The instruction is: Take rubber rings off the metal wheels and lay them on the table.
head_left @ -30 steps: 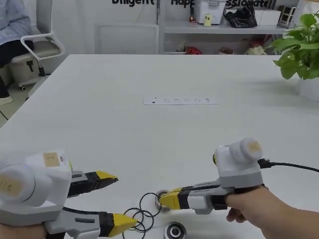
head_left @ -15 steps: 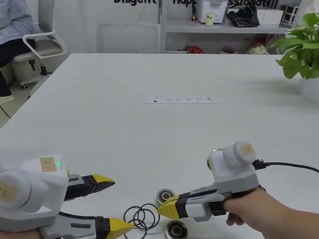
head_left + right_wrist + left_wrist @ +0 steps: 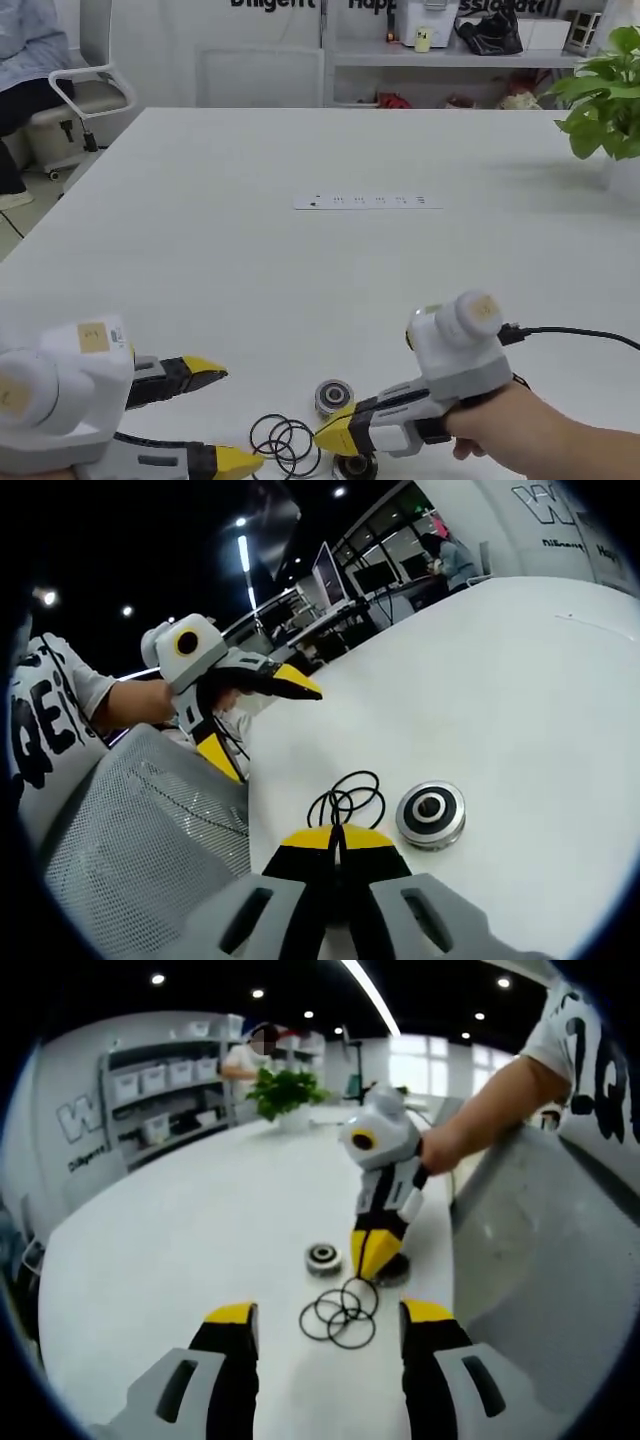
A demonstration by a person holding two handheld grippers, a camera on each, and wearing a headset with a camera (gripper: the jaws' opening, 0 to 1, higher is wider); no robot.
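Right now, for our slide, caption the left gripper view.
Open left gripper faces rubber rings and a metal wheel on the table, right gripper beside them.

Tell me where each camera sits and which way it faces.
Head view: on the headset, looking forward and down at the rubber rings and a metal wheel; left gripper, right gripper and right hand show.
Left gripper view: on the left gripper, along its open jaws toward the rings; right gripper and forearm opposite.
Right gripper view: on the right gripper, along its shut jaws; left gripper and arm opposite.
Shared: all three see rings and wheel.
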